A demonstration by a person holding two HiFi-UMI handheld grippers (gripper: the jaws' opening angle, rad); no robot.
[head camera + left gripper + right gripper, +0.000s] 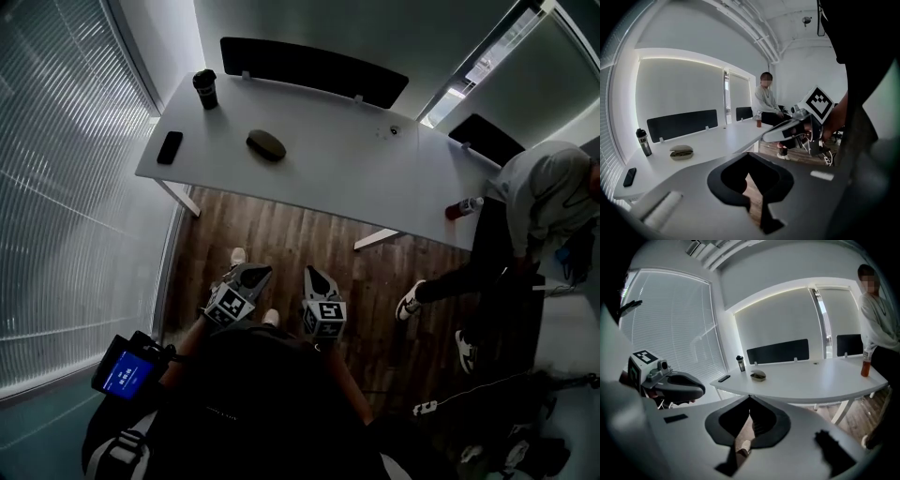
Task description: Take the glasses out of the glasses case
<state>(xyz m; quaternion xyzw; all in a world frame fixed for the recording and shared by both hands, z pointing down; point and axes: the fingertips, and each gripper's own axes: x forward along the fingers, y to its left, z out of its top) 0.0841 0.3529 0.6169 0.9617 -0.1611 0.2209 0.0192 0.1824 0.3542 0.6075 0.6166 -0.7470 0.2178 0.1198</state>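
A: Held left gripper and right gripper with fingers pressed together, pinching nothing. Why?

B: Probably too far to grab yet. Spotted glasses case lying on the table, well apart from both.

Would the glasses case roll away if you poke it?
Probably not: the case is a low oval lying flat on the table, so it should slide, not roll. Its rounded top might slip from a pinch.

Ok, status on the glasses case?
Left gripper and right gripper shut, empty, short of the table. Glasses case on it, looks closed, untouched. Nothing between; phone and tumbler sit apart from the case.
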